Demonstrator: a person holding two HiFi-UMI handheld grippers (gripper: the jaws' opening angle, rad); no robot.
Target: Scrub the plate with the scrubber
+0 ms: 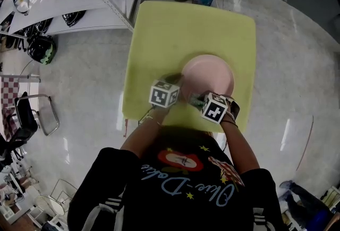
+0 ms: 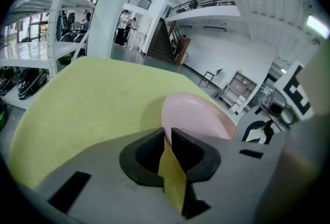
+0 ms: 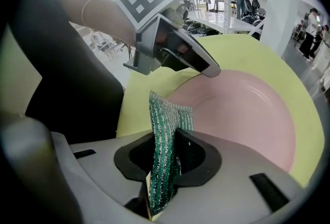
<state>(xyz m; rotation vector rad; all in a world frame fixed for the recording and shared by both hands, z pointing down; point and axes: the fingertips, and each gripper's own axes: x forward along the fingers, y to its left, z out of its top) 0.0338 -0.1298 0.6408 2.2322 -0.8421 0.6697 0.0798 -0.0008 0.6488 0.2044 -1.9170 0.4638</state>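
Tightly, left claw (image 2: 166,134) pinches the pink plate (image 2: 198,115) by its rim — right claw (image 3: 172,136) clamps the green scrubber (image 3: 164,158)

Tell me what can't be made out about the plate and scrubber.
Right gripper view: the right gripper hides the scrubber's lower end.
Left gripper view: the left gripper hides the plate's near part.
Head view: marker cubes mostly cover the scrubber and the plate's near rim.
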